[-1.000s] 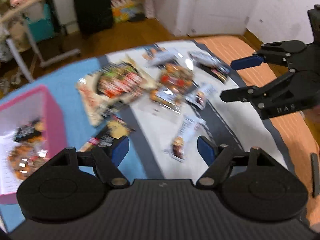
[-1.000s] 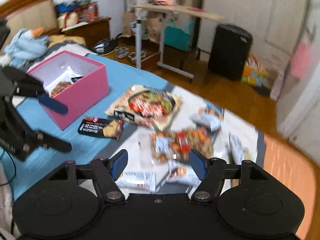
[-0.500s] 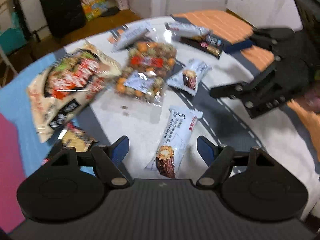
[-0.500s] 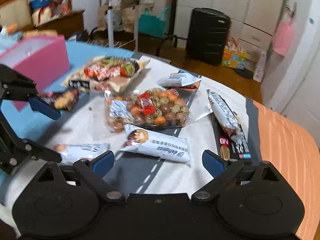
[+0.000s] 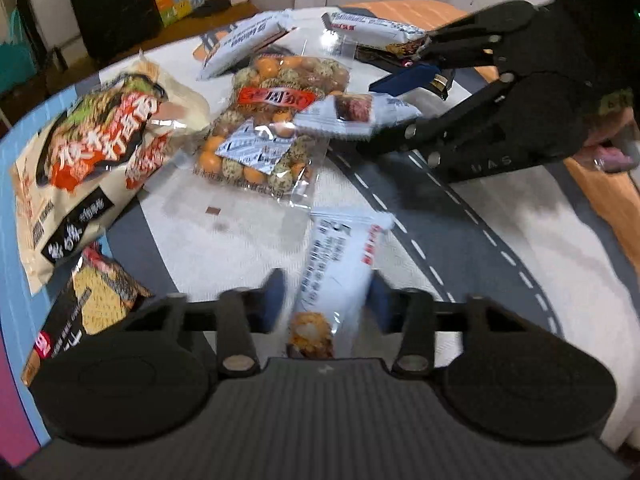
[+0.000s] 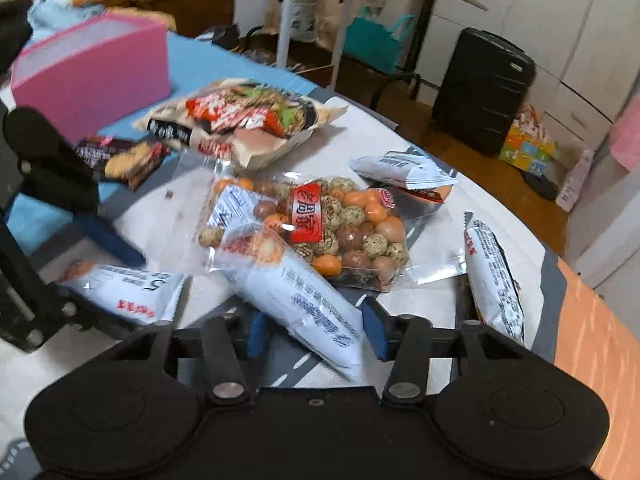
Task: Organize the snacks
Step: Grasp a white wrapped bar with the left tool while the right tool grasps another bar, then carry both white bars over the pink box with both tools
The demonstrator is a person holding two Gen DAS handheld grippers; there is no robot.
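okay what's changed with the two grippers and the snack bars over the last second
Both grippers came down onto the snacks. The left gripper now straddles a white bar, its fingers narrowed beside it. The right gripper has narrowed around another white bar, which looks lifted in the left view. Whether either grip is firm is unclear. The nut bag, noodle bag and pink box stayed put.

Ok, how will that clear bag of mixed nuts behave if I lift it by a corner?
The clear nut bag is probably floppy: its film lies loose and crinkled. Packed with round pieces, it is likely heavy for its size, and they would slump downward. The glossy film may slip when pinched.
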